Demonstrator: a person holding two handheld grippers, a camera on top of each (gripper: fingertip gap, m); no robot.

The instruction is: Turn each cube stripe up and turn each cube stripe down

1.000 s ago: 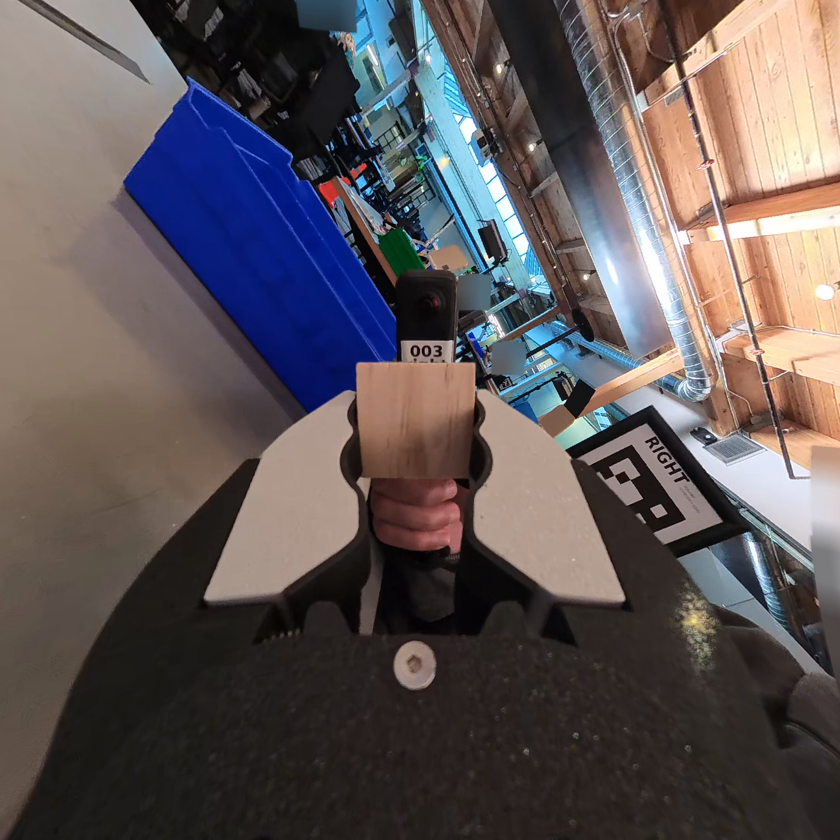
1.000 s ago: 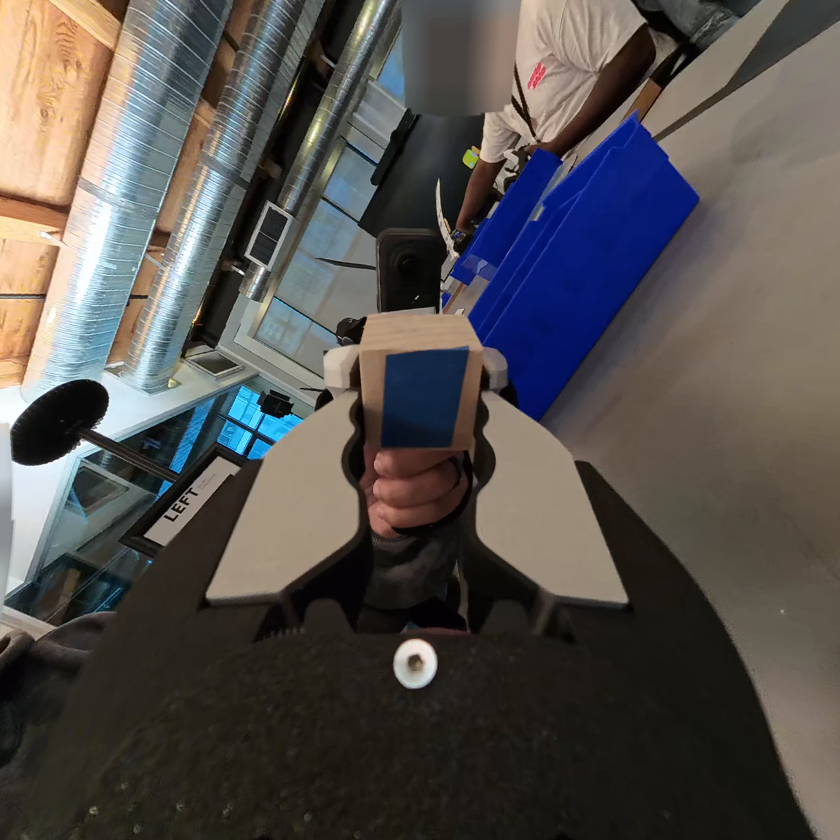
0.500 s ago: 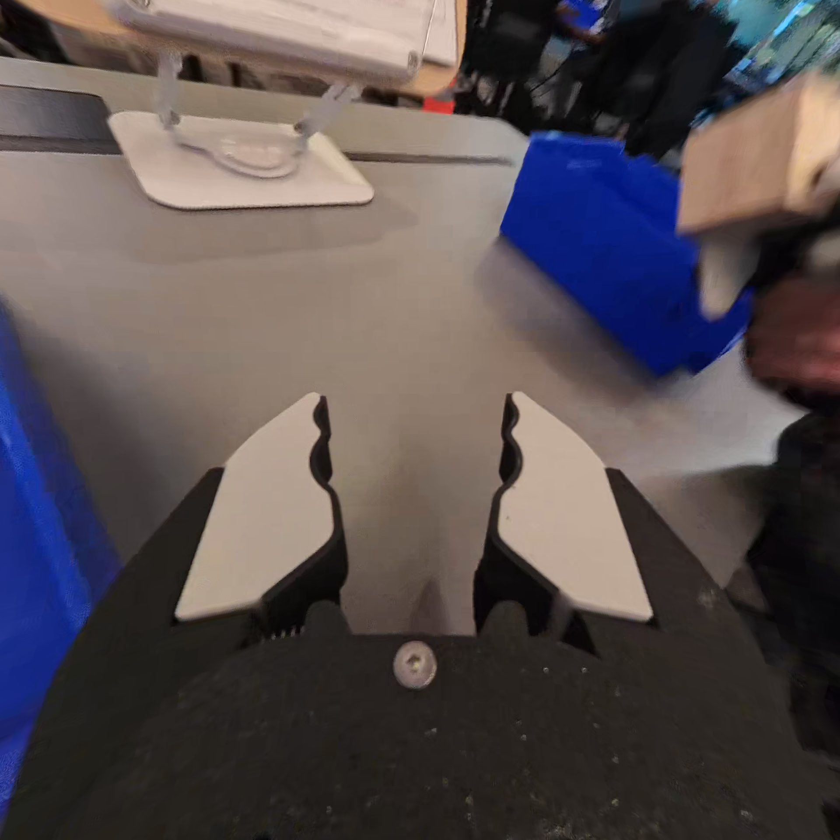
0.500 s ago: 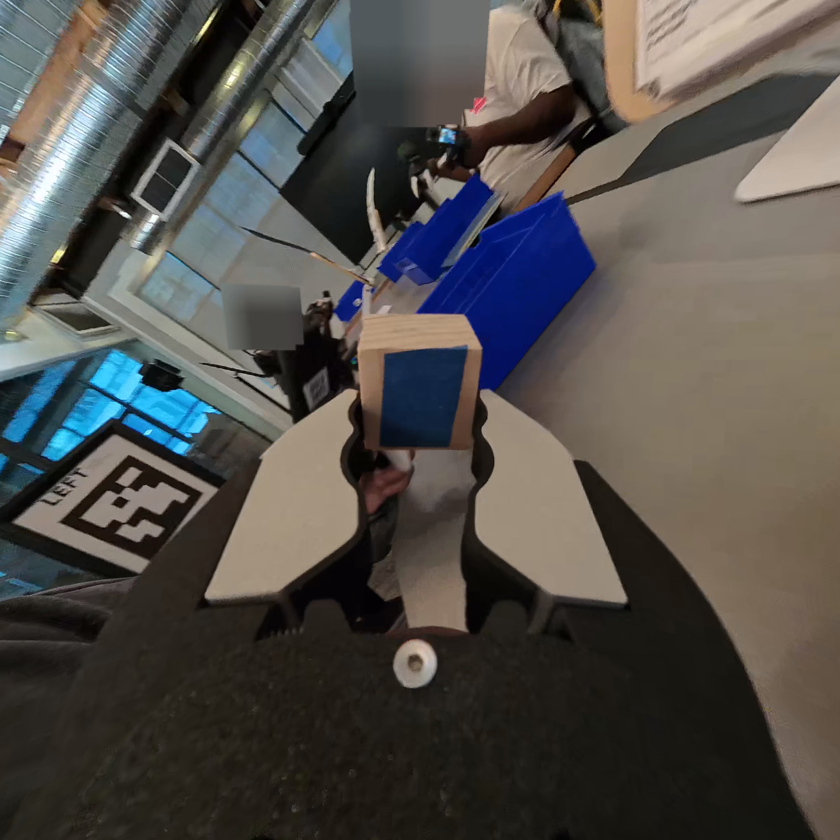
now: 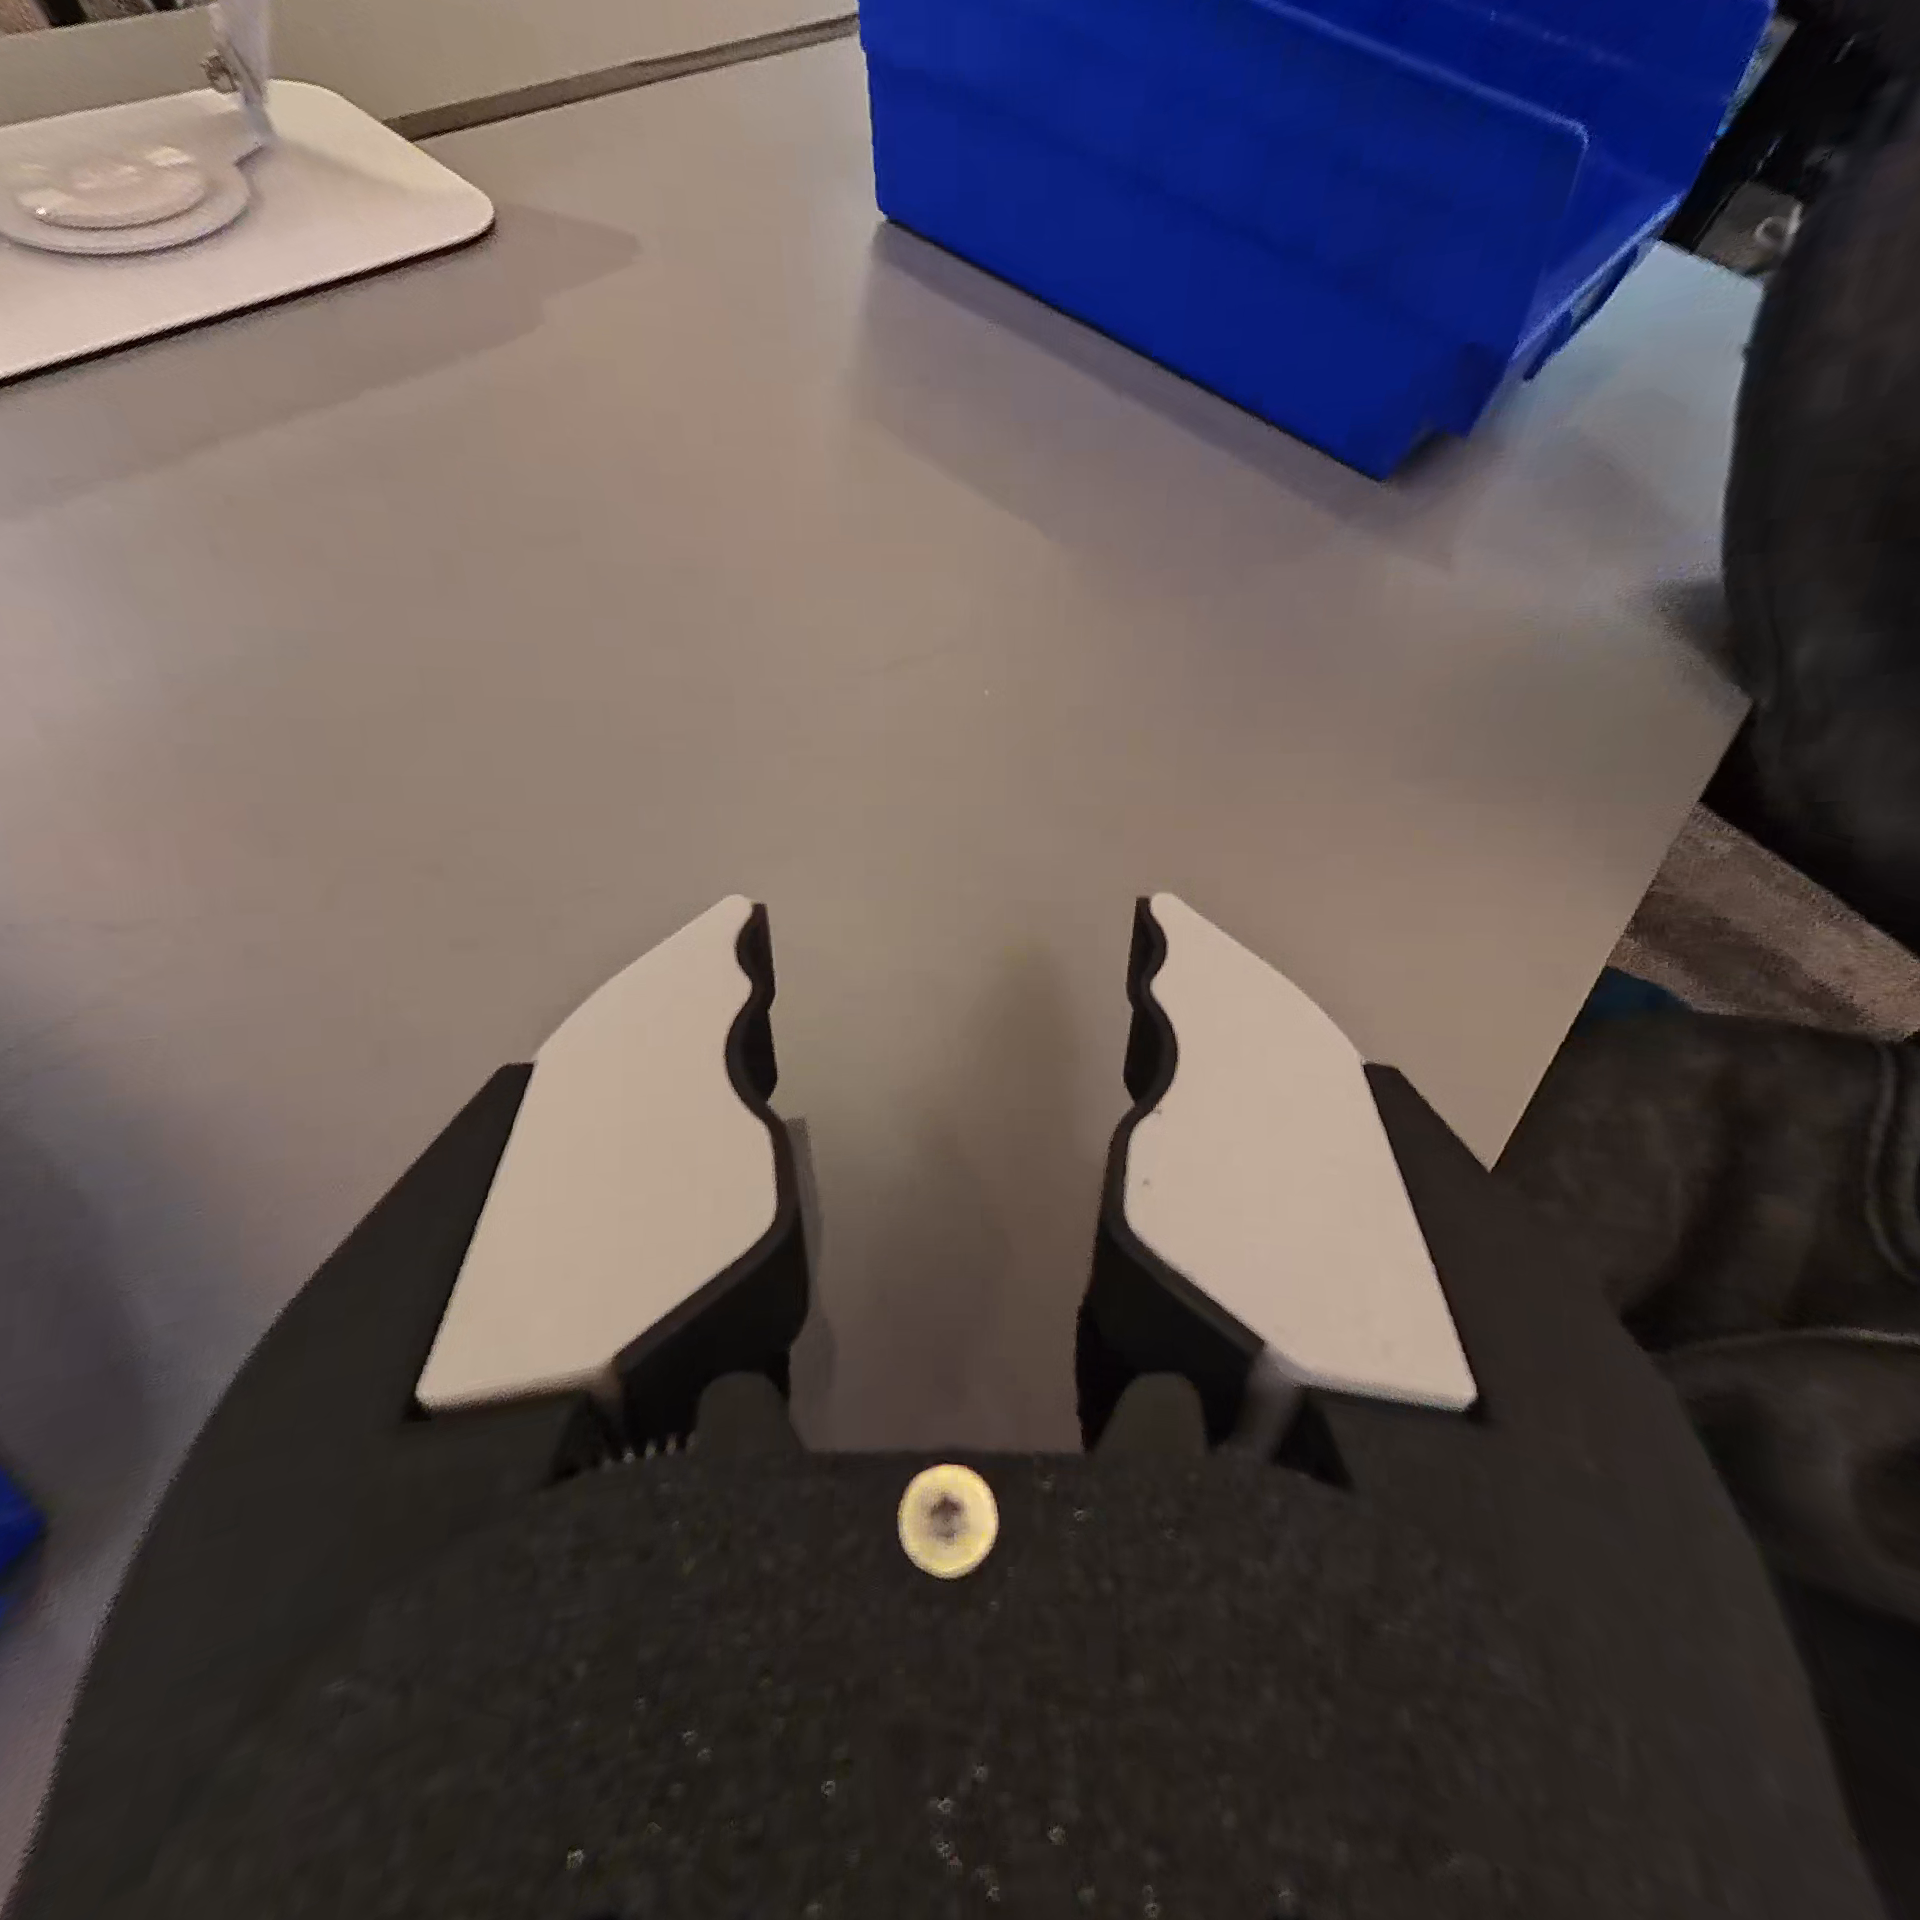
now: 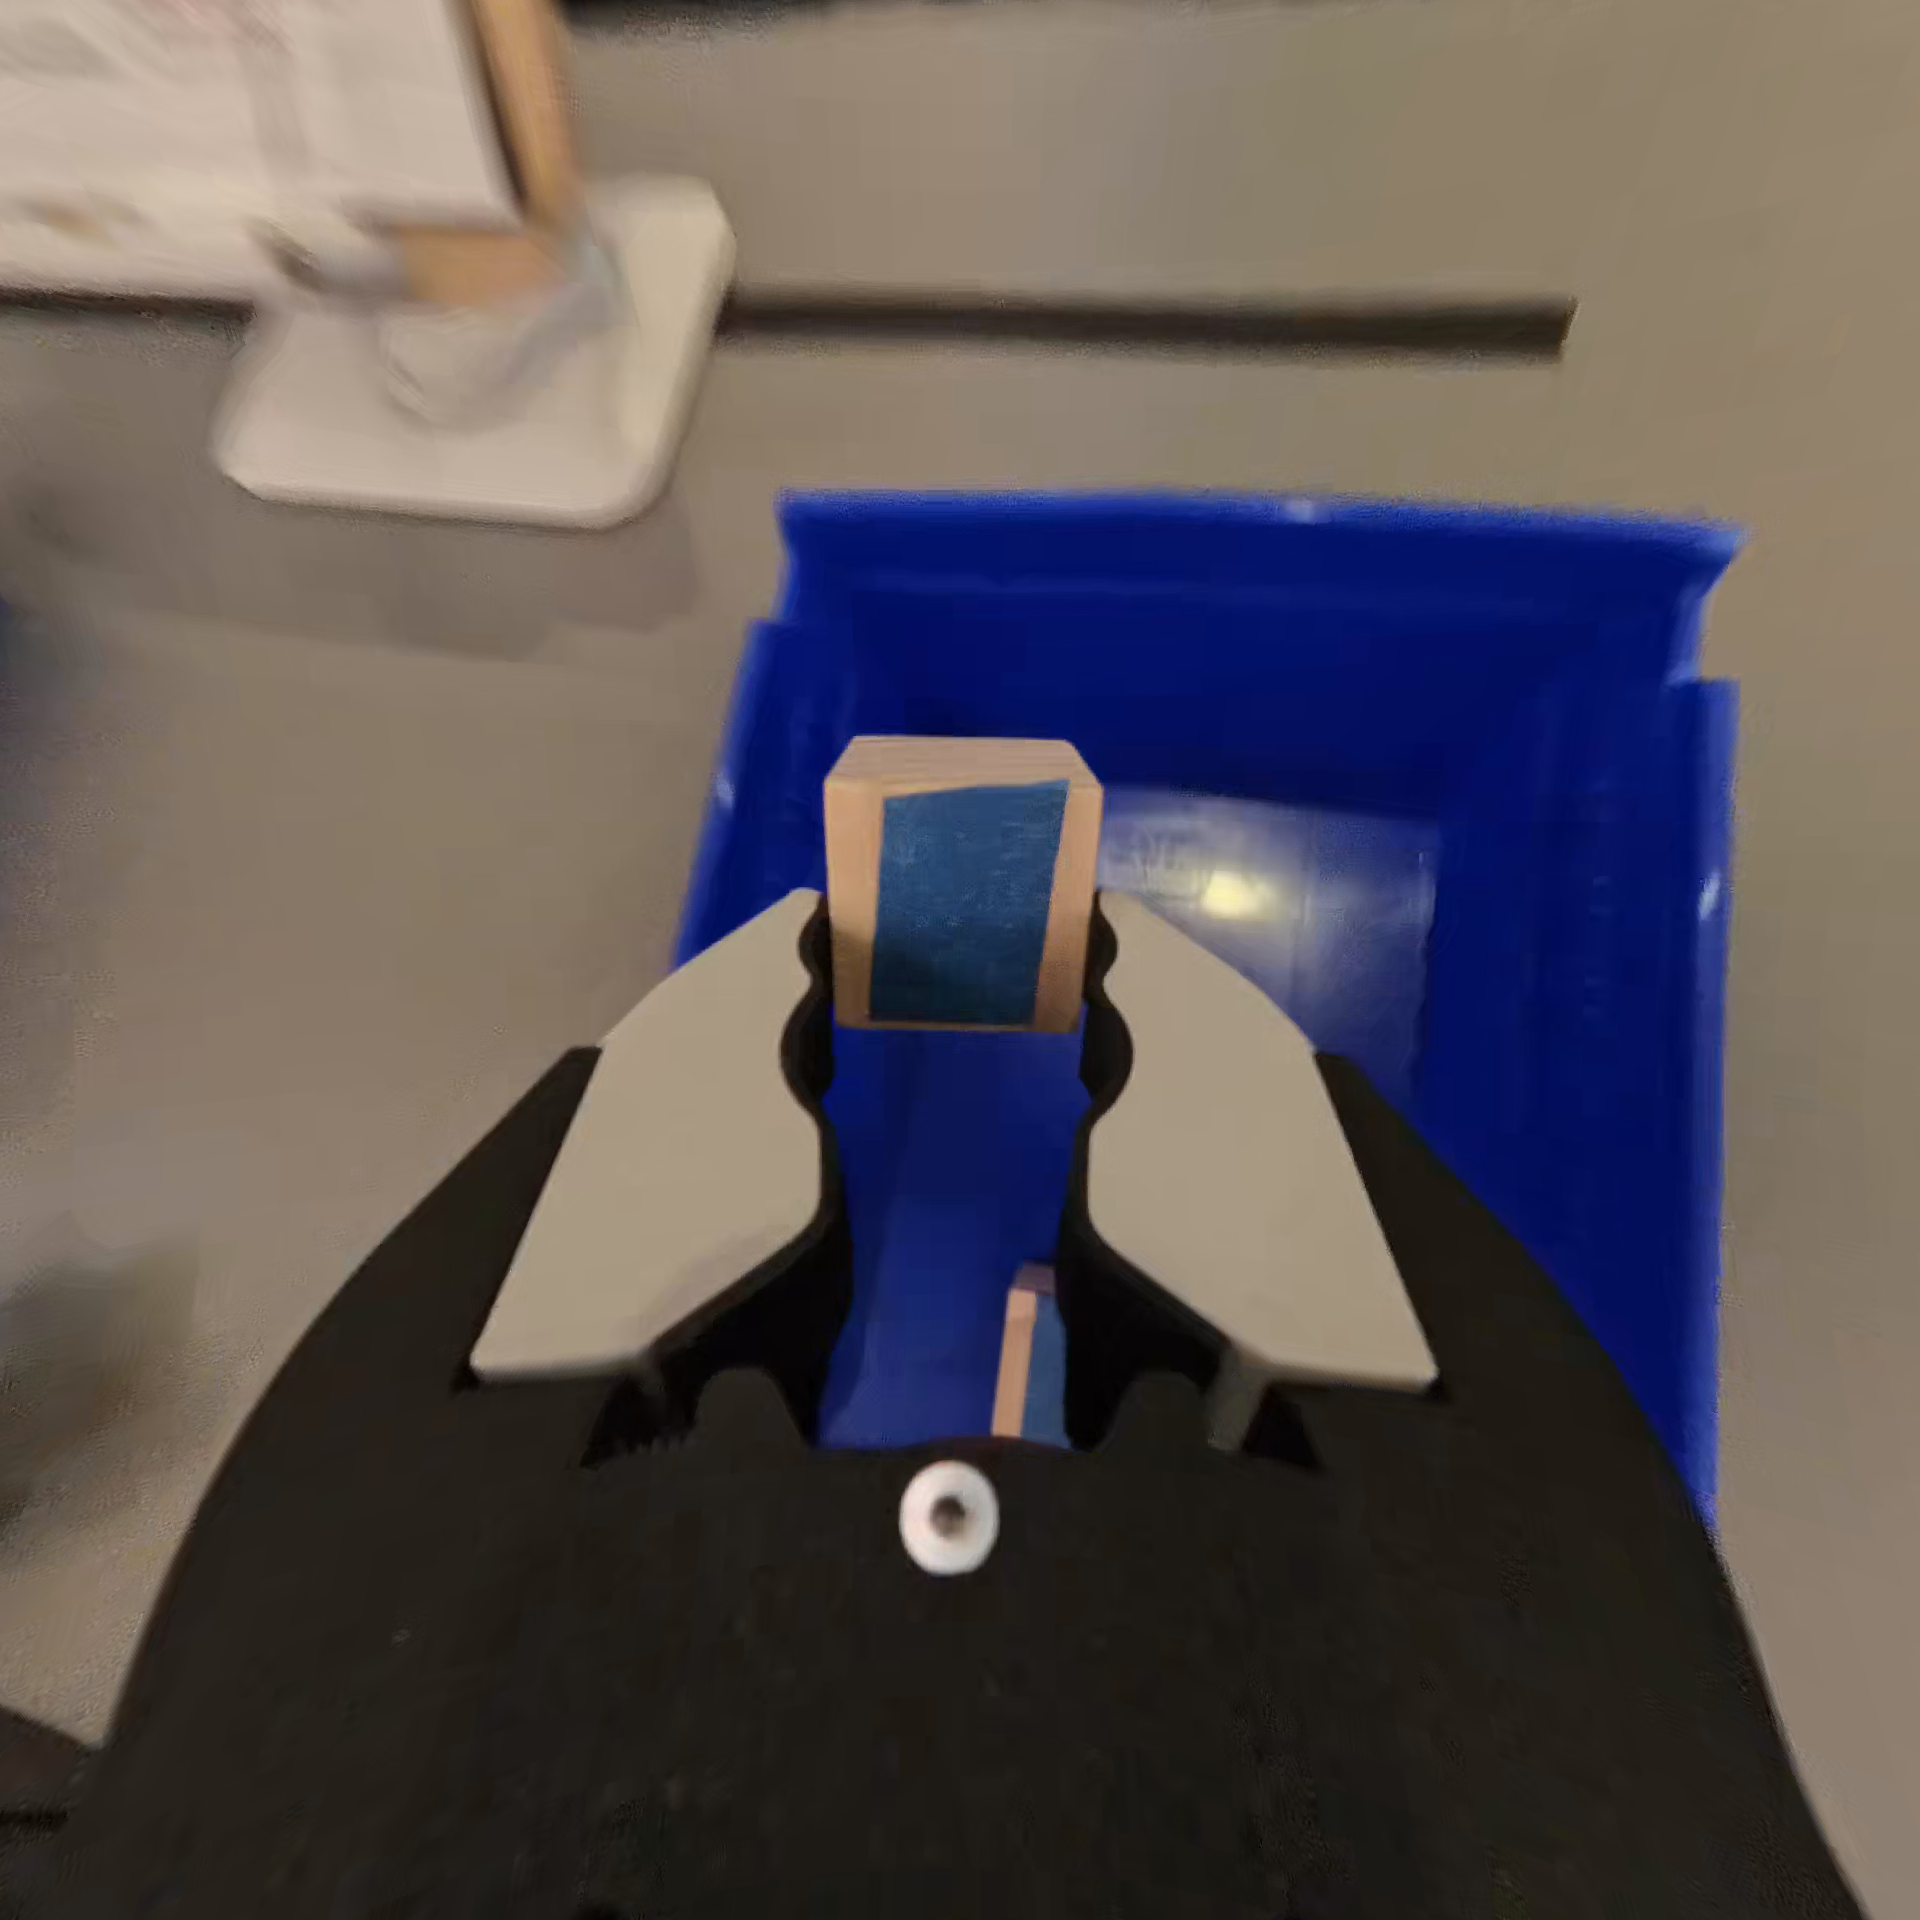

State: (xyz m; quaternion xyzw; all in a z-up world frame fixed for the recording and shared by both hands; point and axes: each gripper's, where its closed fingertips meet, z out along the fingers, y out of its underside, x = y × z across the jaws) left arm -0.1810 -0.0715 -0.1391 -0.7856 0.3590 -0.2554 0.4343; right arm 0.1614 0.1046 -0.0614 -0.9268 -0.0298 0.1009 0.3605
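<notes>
My right gripper [image 6: 961, 914] clamps the wooden cube [image 6: 961, 883], blue stripe facing me, above the blue bin [image 6: 1558, 831]. My left gripper [image 5: 951, 920] gapes wide, holding nothing, over the grey table [image 5: 623, 623].

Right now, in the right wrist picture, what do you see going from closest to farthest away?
Right gripper → second cube low in the bin → wooden cube with a blue stripe, pinched at the fingertips → blue bin → white stand base → dark slot in the table.
</notes>
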